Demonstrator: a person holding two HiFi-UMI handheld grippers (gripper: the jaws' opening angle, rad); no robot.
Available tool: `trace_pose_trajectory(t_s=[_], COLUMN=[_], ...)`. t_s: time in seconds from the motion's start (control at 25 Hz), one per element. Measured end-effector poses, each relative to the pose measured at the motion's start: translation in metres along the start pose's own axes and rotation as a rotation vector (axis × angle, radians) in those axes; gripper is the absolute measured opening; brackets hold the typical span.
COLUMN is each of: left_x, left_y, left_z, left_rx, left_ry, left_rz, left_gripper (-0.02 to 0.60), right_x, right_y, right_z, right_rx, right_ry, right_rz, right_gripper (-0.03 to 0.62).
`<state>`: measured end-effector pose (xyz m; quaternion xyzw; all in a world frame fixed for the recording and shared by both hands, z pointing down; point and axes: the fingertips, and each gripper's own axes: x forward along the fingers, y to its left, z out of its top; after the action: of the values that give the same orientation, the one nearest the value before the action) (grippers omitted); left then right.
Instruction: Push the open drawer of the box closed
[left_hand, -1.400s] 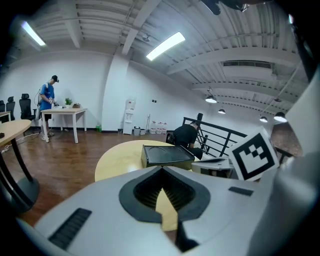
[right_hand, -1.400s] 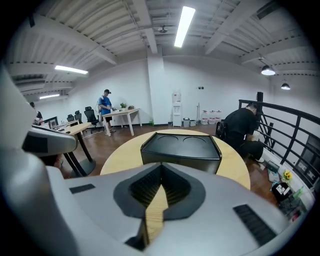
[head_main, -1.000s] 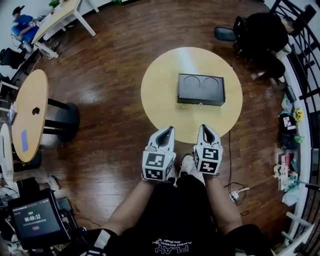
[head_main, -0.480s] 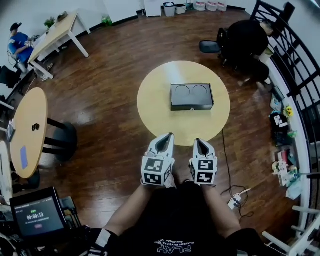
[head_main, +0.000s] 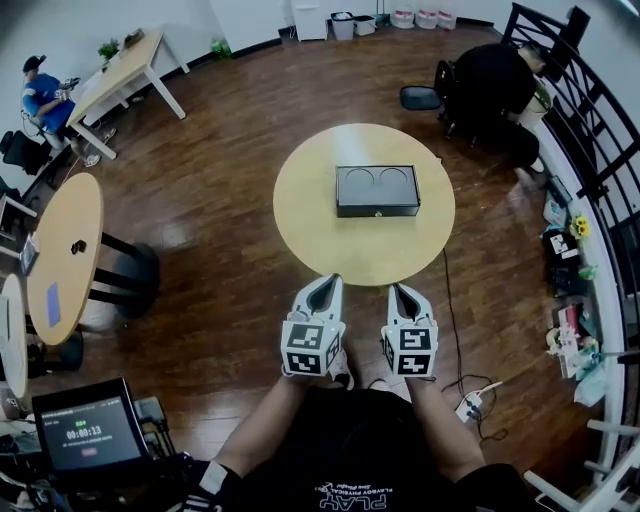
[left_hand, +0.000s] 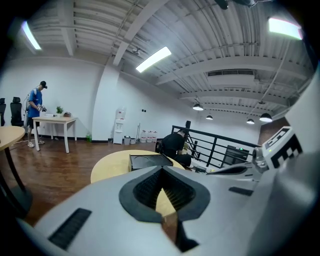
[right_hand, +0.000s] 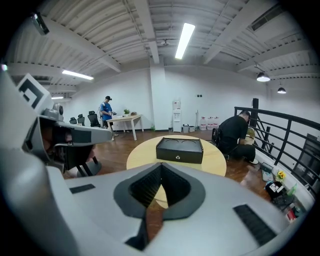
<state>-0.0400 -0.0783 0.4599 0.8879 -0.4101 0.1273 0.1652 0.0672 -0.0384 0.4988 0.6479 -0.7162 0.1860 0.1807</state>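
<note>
A black box (head_main: 376, 190) with two round recesses in its lid lies on the round wooden table (head_main: 310, 220). Its drawer front with a small knob (right_hand: 177, 158) looks flush with the box body. The box also shows far ahead in the left gripper view (left_hand: 150, 161). My left gripper (head_main: 333, 278) and right gripper (head_main: 395, 287) hang side by side just off the table's near edge, well short of the box. Both point toward it. In each gripper view the jaws meet at the tips, left gripper (left_hand: 162, 167) and right gripper (right_hand: 161, 164), with nothing between them.
Another round table (head_main: 65, 255) stands at the left and a small screen (head_main: 85, 435) at the bottom left. A person in black (head_main: 495, 75) sits by the railing (head_main: 590, 150) at the back right. A cable and power strip (head_main: 470, 400) lie on the wooden floor.
Both grippers have drawn back from over the table's near edge toward the person's body. The table and box now lie farther away in view. The jaws stayed closed.
</note>
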Motion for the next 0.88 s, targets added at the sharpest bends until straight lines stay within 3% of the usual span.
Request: trace_pose_trajectory(t_s=[0.12,0.56,0.88], left_x=[-0.017,-0.086,-0.141], left_y=[-0.042,-0.105,-0.142], left_z=[-0.022,-0.048,-0.081], left_rx=[0.000,0.028,0.026], left_ry=[0.023,0.000,0.015], left_rz=[0.005,0.051,0.119], left_gripper=[-0.003,-0.003,-0.003], right_x=[-0.032,-0.112,-0.167], right_y=[-0.016,-0.019,-0.004], right_z=[-0.024,-0.054,-0.087], right_rx=[0.001,-0.013,-0.025], right_ry=[-0.002,-0.057,-0.055], right_rz=[0.015,0.032,0.100], right_gripper=[0.006,0.006,0.006])
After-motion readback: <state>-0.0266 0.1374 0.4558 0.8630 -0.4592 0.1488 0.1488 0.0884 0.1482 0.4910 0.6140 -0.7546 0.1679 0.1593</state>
